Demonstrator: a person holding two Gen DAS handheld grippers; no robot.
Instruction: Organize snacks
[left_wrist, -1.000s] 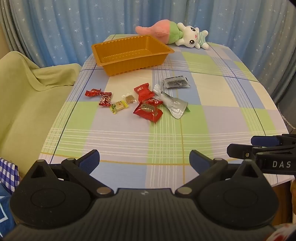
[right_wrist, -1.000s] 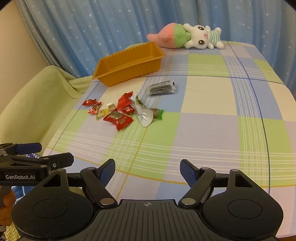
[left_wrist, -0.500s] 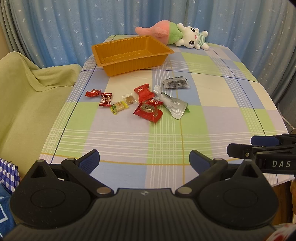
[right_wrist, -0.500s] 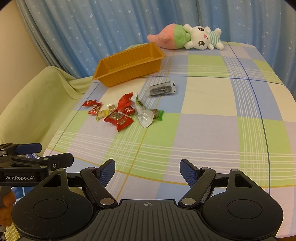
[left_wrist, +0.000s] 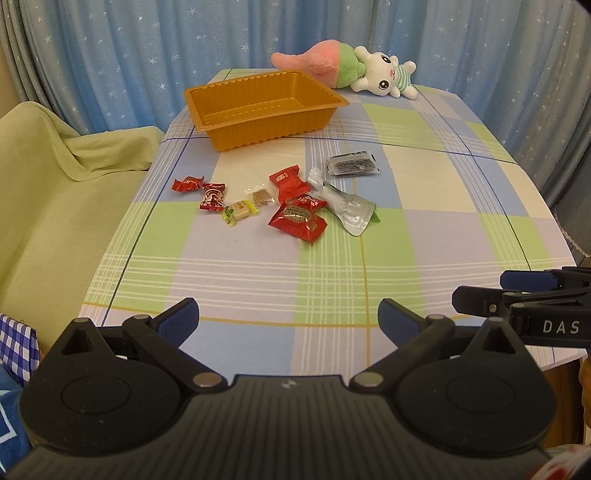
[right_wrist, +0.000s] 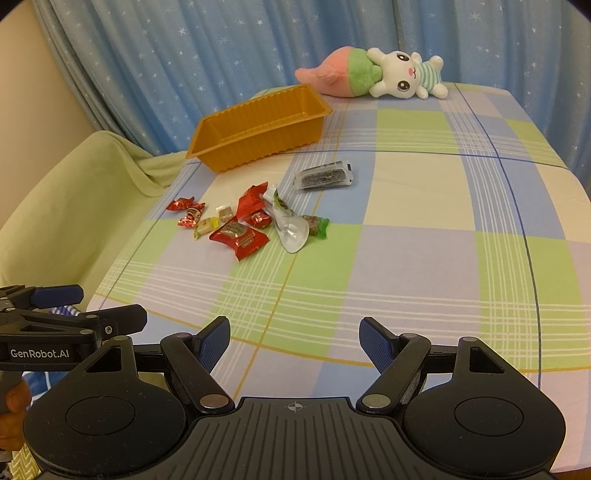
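Observation:
Several wrapped snacks lie scattered mid-table: a large red packet (left_wrist: 297, 219) (right_wrist: 239, 236), small red candies (left_wrist: 187, 183) (right_wrist: 180, 204), a yellow candy (left_wrist: 239, 211), a silver pouch (left_wrist: 345, 207) (right_wrist: 291, 228) and a dark packet (left_wrist: 351, 164) (right_wrist: 324, 178). Behind them stands an orange tray (left_wrist: 255, 127) (right_wrist: 255, 142) with nothing visible in it. My left gripper (left_wrist: 290, 319) hovers open over the table's near edge, far short of the snacks. My right gripper (right_wrist: 294, 338) is likewise open with nothing between its fingers. Each gripper shows at the side of the other's view.
A plush rabbit toy (left_wrist: 384, 75) (right_wrist: 404, 75) lies at the table's far end by the blue curtain. A green-covered sofa (left_wrist: 48, 192) (right_wrist: 66, 206) runs along the table's left side. The checked tablecloth (left_wrist: 424, 229) covers the whole table.

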